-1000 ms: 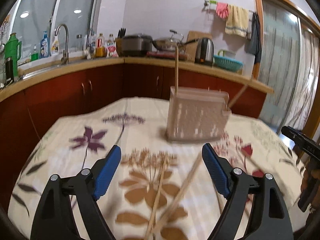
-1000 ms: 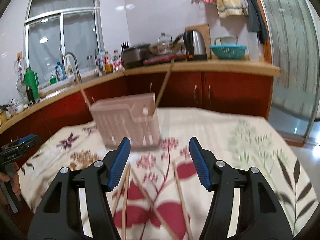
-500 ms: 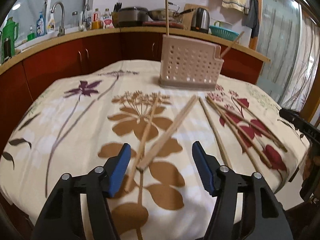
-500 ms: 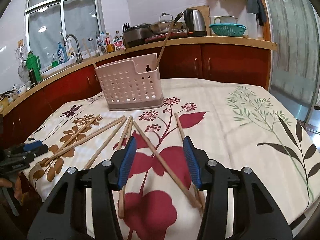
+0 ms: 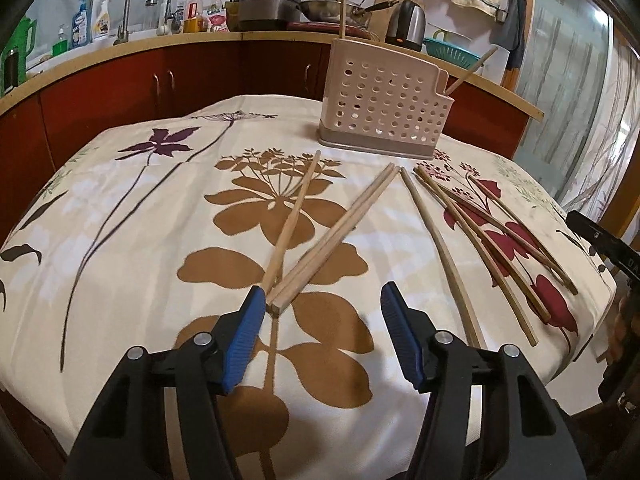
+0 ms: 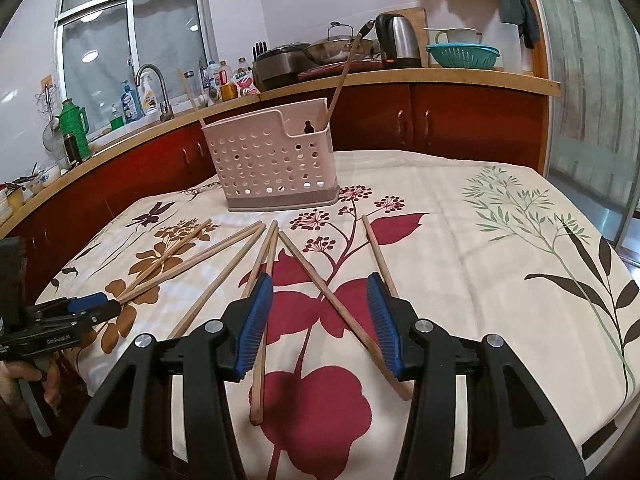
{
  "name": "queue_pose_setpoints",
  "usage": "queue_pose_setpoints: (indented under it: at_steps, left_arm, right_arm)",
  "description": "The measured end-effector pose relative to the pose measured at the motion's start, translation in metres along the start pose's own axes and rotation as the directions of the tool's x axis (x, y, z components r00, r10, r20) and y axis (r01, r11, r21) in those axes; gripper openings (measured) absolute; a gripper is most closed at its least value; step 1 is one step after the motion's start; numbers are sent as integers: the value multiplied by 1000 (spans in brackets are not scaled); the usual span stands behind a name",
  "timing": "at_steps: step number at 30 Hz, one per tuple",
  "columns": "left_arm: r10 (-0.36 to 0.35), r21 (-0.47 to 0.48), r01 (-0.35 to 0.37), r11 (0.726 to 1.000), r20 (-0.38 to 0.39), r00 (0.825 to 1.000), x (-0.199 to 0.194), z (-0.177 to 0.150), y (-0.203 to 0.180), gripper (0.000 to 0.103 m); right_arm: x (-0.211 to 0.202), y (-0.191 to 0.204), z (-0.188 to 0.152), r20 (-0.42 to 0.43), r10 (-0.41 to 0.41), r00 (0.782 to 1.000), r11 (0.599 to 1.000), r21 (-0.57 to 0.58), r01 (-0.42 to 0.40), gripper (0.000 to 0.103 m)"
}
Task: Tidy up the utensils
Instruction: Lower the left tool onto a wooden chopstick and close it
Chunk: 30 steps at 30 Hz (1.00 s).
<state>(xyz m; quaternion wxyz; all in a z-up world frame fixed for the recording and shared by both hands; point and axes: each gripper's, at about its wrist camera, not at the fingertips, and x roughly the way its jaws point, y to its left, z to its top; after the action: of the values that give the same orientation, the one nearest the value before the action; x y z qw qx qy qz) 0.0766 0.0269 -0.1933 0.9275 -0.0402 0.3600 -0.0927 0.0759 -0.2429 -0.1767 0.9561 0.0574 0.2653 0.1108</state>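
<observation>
The left gripper (image 5: 323, 312) stands low over the near edge of the table (image 5: 120, 216), jaws spread. They have just been closing, with most of that narrowing early on. The square ends of a chopstick pair (image 5: 340, 232) lie in the gap, tight against the left pad (image 5: 248, 332); whether that pad touches them cannot be told. The right pad is well clear of them, so nothing is pinched. A single chopstick (image 5: 294, 216) crosses behind the left pad's tip, its near end hidden.

The right gripper (image 6: 320, 320) also sits low over the cloth, jaws spread and gripping nothing. They closed part way and then stopped. One chopstick (image 6: 320, 280) runs diagonally through the gap on the red flower print. Another (image 6: 262, 344) lies just beside the left pad and passes under it. A third (image 6: 376, 252) runs up to the right pad from the far side.

The remaining loose chopsticks lie fanned on the cloth between the two grippers, all pointing roughly toward the holder (image 5: 384, 112). In the left view a group of them (image 5: 492, 240) crosses on the red print at the right.

The holder, a pink perforated caddy, stands upright at the far side of the table, well apart from both grippers. Two chopsticks are in it: one upright (image 5: 343, 0), one leaning out at the notched end (image 5: 472, 70).

In the right view a hand (image 6: 24, 376) shows at the lower left edge.
</observation>
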Motion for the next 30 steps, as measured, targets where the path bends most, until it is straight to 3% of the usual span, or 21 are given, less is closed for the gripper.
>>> queue_pose_setpoints:
  at_steps: [10, 14, 24, 30]
  left_arm:
    - [-67, 2, 67, 998, -21, 998, 5, -3, -6, 56]
    - [-70, 19, 71, 997, -31, 997, 10, -2, -9, 49]
    - [-66, 18, 66, 998, -16, 998, 20, 11, -5, 48]
    - [-125, 19, 126, 992, -42, 991, 17, 9, -13, 48]
  right_arm:
    - [3, -4, -2, -9, 0, 1000, 1000, 13, 0, 47]
    - [5, -5, -4, -14, 0, 1000, 1000, 20, 0, 47]
    - [6, -7, -5, -18, 1, 1000, 1000, 22, 0, 47]
    - [6, -7, -5, -15, 0, 1000, 1000, 26, 1, 47]
